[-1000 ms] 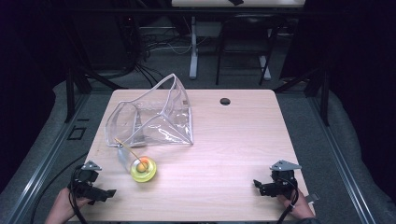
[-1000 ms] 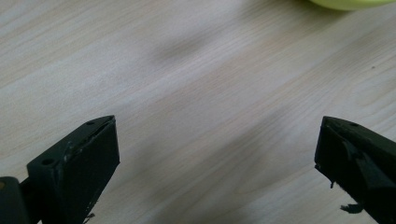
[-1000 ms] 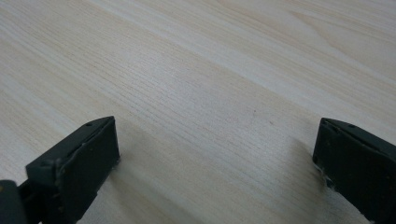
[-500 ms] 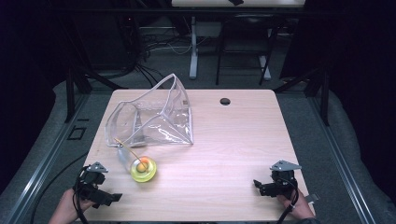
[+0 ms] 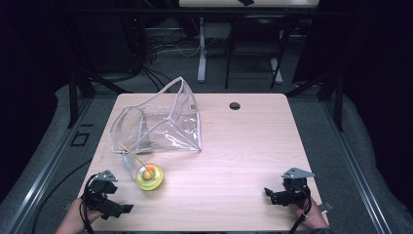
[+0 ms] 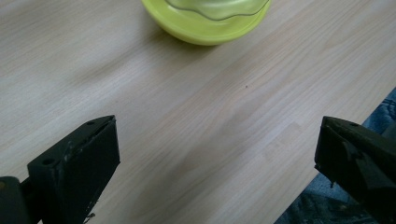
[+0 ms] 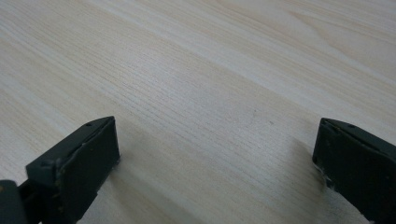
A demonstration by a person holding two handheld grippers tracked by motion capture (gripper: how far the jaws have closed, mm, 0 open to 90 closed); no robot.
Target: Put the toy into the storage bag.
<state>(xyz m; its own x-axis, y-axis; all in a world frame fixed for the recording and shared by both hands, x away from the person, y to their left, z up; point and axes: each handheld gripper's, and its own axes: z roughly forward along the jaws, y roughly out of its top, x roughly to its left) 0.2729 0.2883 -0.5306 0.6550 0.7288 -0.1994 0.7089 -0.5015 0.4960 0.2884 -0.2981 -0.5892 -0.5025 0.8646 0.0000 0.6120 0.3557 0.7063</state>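
Yellow bowl (image 5: 149, 177): near-left on table (image 5: 243, 146), possibly holding an orange ball, beside clear pouch (image 5: 158, 122). Left gripper (image 5: 121, 208), right gripper (image 5: 269, 193): jaws spread, empty. Nothing grasped yet.

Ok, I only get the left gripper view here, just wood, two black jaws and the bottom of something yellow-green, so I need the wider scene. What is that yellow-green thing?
Observer: A small yellow-green bowl with an orange ball inside it, seen from the high view.
Operator: Anything else near it?
Observer: A clear plastic bag lies farther back on the table, its mouth open toward the left.
Operator: And the other gripper?
Observer: The right gripper sits at the near right corner, jaws wide apart over bare wood.
Operator: Where is mine relative to the bowl?
Observer: The left gripper is at the near left edge, short of the bowl and not touching it.
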